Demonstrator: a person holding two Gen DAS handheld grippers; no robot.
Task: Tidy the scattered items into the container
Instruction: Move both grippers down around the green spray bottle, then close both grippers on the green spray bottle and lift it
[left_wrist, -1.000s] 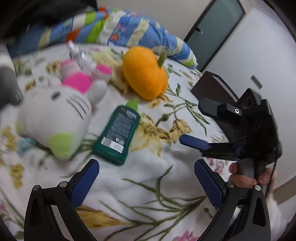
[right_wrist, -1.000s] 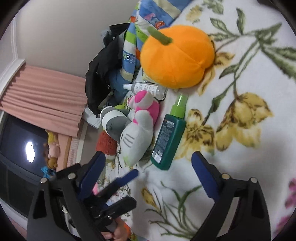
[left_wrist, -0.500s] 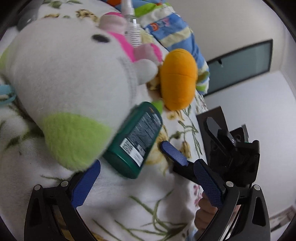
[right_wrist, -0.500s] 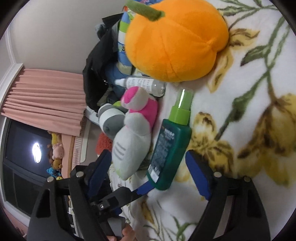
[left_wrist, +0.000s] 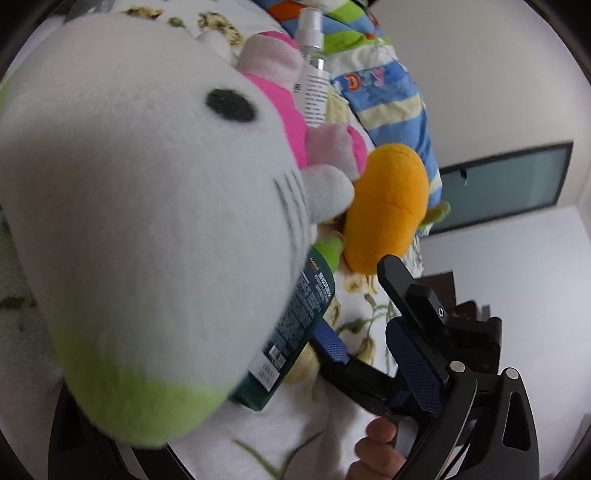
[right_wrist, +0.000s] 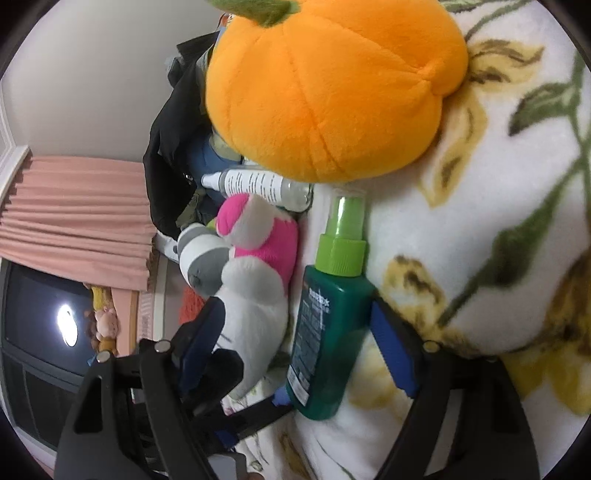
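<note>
Green bottle (right_wrist: 328, 332) flat on blanket (right_wrist: 498, 184), straddled by closing right gripper (right_wrist: 295, 339), not yet pinched; left gripper (left_wrist: 236, 424) spread around cat plush (left_wrist: 147, 221), grip unclear.

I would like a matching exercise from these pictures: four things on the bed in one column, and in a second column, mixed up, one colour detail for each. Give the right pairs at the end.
Things
1. plush pumpkin
2. dark green bottle
3. cat plush
4. clear spray bottle

Colour details
A. white nozzle and a label with fine print
B. light green cap
C. orange with a green stem
D. white head, pink clothes

Right pairs: 1-C, 2-B, 3-D, 4-A
</note>
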